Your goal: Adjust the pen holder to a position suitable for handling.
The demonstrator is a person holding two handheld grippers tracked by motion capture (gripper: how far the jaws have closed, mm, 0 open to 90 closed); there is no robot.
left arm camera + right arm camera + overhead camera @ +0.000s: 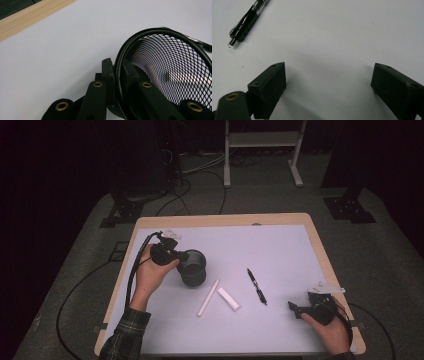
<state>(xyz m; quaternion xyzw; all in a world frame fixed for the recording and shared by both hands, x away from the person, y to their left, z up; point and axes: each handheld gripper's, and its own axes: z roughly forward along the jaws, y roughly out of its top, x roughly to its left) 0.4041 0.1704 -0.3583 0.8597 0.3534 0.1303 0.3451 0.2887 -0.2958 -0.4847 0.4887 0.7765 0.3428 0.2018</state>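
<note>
A black mesh cup (194, 270) is at the left middle of the white mat (280, 245), its mouth facing up. My left gripper (180, 256) is shut on its rim. In the left gripper view one jaw sits outside and one inside the mesh wall (175, 65), pinched together at the left gripper (117, 66). My right gripper (295, 309) rests low at the mat's front right. Its jaws stand wide apart over bare mat, with nothing between them at the right gripper (328, 80). A black pen (256, 286) lies ahead of it, its tip (233, 42) at the upper left.
Two white sticks, one long and thin (208, 297) and one short and thick (228, 298), lie on the mat between the cup and the pen. The wooden table edge (220, 220) frames the mat. Cables and stand feet lie on the floor beyond.
</note>
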